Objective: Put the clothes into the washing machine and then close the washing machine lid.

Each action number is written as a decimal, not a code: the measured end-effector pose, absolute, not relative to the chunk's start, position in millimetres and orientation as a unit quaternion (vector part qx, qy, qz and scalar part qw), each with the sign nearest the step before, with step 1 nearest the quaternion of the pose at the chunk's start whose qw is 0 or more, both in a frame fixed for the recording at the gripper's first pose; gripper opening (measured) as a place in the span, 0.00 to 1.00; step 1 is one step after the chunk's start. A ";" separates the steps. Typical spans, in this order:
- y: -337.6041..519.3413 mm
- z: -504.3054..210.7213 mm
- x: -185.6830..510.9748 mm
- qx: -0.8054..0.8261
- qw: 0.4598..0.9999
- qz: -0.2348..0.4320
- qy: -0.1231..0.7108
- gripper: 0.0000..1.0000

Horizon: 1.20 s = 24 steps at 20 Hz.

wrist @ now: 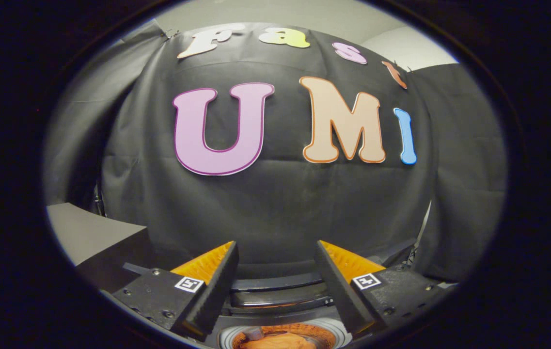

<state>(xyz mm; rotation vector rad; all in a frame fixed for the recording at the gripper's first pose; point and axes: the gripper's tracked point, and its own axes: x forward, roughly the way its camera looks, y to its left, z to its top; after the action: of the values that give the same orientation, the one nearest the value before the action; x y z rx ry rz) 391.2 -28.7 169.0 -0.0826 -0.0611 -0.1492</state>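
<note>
My gripper [275, 249] is open, its two fingers spread wide with nothing between them, pointing at the black cloth wall. Below and between the fingers I see the washing machine's round opening [282, 334] with orange clothing [280, 341] lying inside it. A dark curved band just ahead of the opening, low between the fingers, looks like the raised lid or the machine's back rim [277, 286]; I cannot tell which.
A grey table surface [86, 232] lies to the left of the fingers, against the cloth wall. A dark panel [464, 194] of cloth hangs on the right.
</note>
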 end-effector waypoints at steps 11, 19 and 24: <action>-28.8 158.9 375.4 -0.051 0.997 -0.065 -0.005 0.96; -34.3 139.0 351.5 -0.088 0.994 -0.070 0.004 0.97; -50.7 83.9 343.0 -0.059 0.993 -0.078 0.070 0.98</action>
<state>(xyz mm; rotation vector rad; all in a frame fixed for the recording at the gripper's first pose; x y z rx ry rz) 343.0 -50.7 83.9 -0.1186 0.1400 -0.1558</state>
